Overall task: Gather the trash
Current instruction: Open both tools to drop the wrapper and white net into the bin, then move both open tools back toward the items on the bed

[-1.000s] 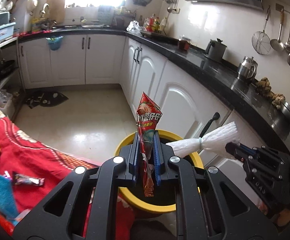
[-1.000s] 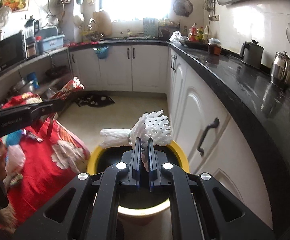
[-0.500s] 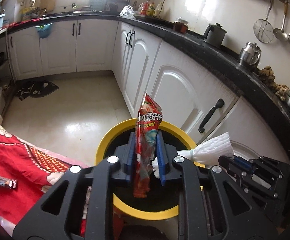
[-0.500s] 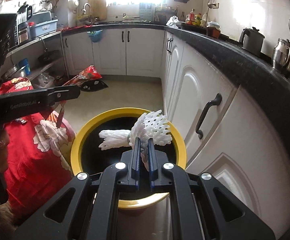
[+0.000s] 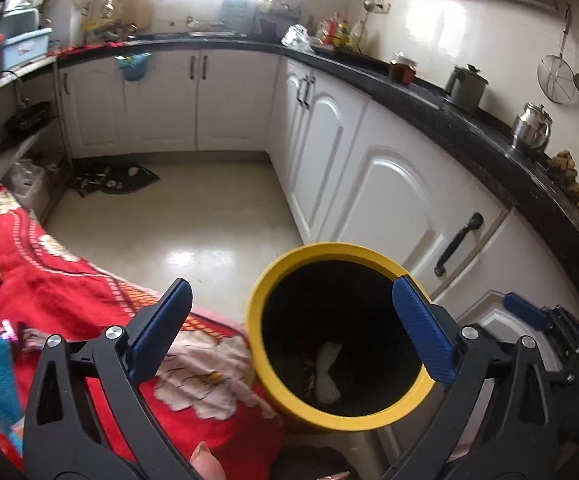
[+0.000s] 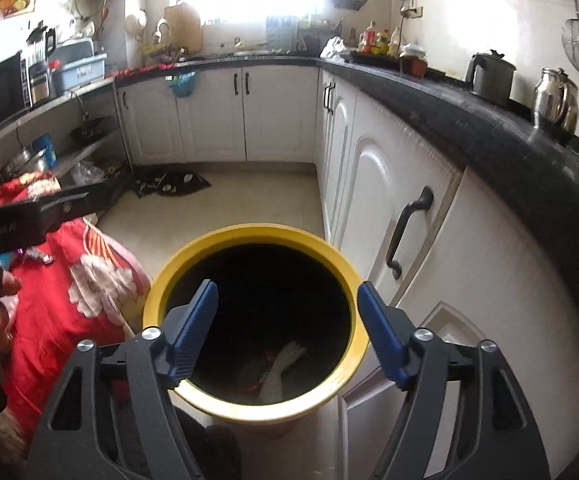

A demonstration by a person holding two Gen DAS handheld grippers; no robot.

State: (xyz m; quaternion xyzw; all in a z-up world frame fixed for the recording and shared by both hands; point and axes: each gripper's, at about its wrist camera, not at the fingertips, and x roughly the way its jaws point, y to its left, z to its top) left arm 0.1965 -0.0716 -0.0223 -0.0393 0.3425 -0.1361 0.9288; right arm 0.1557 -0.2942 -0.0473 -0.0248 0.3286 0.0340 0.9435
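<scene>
Kitchen floor by the cabinets: yellow-rimmed bin (image 6: 249, 236) holds the white foam net (image 5: 327, 372); left gripper (image 5: 289, 328) and right gripper (image 6: 287, 330) opening, empty; wrappers on the red cloth's (image 5: 69, 280) edge could get overlooked.

The bin (image 6: 249, 236) looks like smooth plastic, its yellow rim satin, its black inside matt. Beside it the red cloth (image 5: 69, 288) is soft and woven with a flower print. The floor (image 5: 193, 216) behind the bin is glossy tile. Right of the bin, the cabinet doors (image 6: 373, 184) are smooth white, under a polished dark stone counter (image 6: 489, 136) with a shiny metal kettle (image 6: 555, 96).
</scene>
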